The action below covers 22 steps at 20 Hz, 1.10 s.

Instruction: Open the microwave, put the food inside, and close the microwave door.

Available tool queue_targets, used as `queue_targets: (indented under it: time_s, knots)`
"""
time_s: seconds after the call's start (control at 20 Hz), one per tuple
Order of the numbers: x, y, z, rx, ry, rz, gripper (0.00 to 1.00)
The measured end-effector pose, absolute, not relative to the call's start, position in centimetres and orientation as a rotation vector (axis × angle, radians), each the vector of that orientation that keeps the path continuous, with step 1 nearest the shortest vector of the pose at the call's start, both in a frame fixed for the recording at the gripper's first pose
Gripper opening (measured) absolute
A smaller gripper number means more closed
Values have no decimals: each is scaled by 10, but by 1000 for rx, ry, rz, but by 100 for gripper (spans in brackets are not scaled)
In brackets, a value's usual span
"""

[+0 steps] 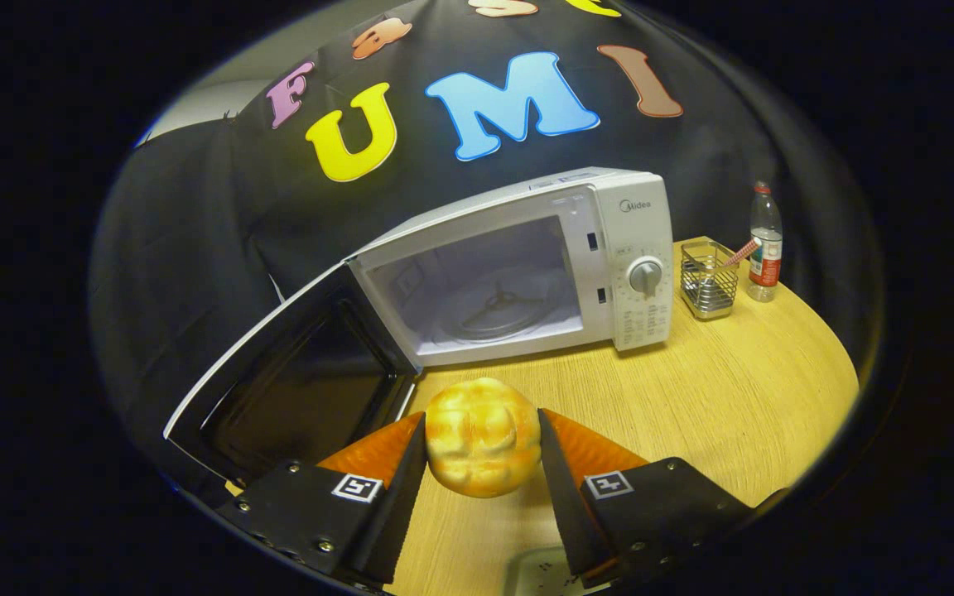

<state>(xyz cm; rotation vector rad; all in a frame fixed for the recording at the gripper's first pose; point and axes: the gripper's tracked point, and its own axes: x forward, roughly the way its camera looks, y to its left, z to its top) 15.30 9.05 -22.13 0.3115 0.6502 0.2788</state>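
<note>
A round golden bread roll (482, 436) sits between my two fingers, which press on its left and right sides; my gripper (482, 424) is shut on it above the wooden table (734, 389). Just beyond the roll stands a white microwave (527, 265). Its door (299, 372) hangs wide open to the left, dark window facing me. Inside the pale cavity the glass turntable (498, 310) and its hub show. A round dial (647, 276) sits on the control panel at the microwave's right.
To the right of the microwave stand a wire mesh holder (707, 280) and a clear plastic bottle (765, 244) with a red label, near the table's far edge. A pale tray (539, 571) shows low between my fingers.
</note>
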Motion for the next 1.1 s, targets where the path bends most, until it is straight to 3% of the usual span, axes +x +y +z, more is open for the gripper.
queue_targets:
  time_s: [0.5,1.1]
  knots:
    - [242,128,-221,424,533,276,74]
    - [335,126,-269,608,484,145,76]
